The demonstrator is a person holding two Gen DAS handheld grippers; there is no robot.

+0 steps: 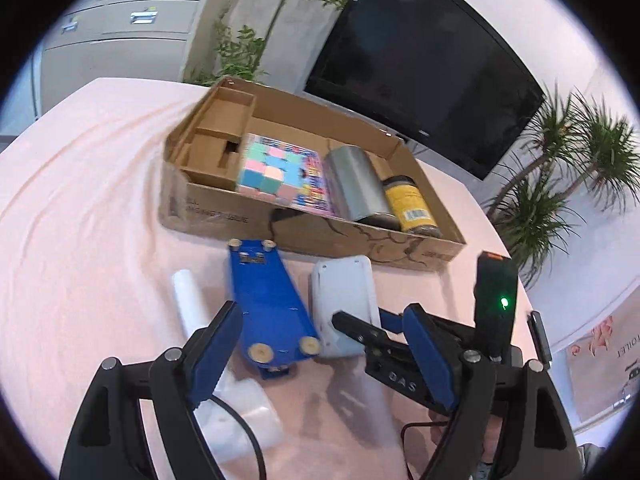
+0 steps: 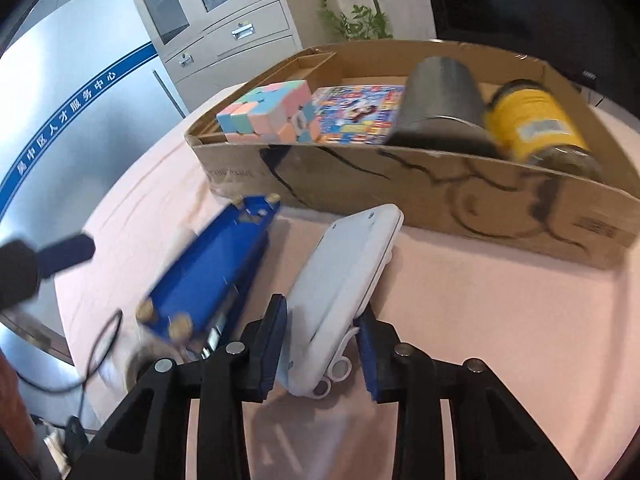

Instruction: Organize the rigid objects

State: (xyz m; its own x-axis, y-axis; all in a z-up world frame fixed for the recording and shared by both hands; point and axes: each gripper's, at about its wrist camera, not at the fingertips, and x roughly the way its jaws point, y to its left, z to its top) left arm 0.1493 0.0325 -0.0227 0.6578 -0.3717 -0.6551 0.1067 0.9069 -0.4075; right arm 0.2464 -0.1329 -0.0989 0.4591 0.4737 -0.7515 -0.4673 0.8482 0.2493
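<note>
A white flat device (image 2: 348, 264) lies on the pink cloth in front of the cardboard box (image 2: 440, 196). My right gripper (image 2: 320, 344) is shut on its near end, with a blue pad against each side. Left of it lies a blue device (image 1: 268, 304), underside up, showing round tan feet. My left gripper (image 1: 324, 348) hangs open above the near ends of both devices and holds nothing. In the left wrist view the right gripper (image 1: 368, 328) reaches in from the right. The box holds a pastel cube (image 1: 268, 176), a colourful booklet (image 2: 360, 112), a metal cylinder (image 1: 356, 184) and a yellow-labelled jar (image 1: 412, 204).
A white tube (image 1: 188, 300) and a translucent plastic piece (image 1: 248, 412) lie at the left by the left finger. A black cable (image 2: 100, 344) trails over the table's left edge. A dark screen (image 1: 420, 64), plants and a grey cabinet (image 2: 224, 28) stand behind the table.
</note>
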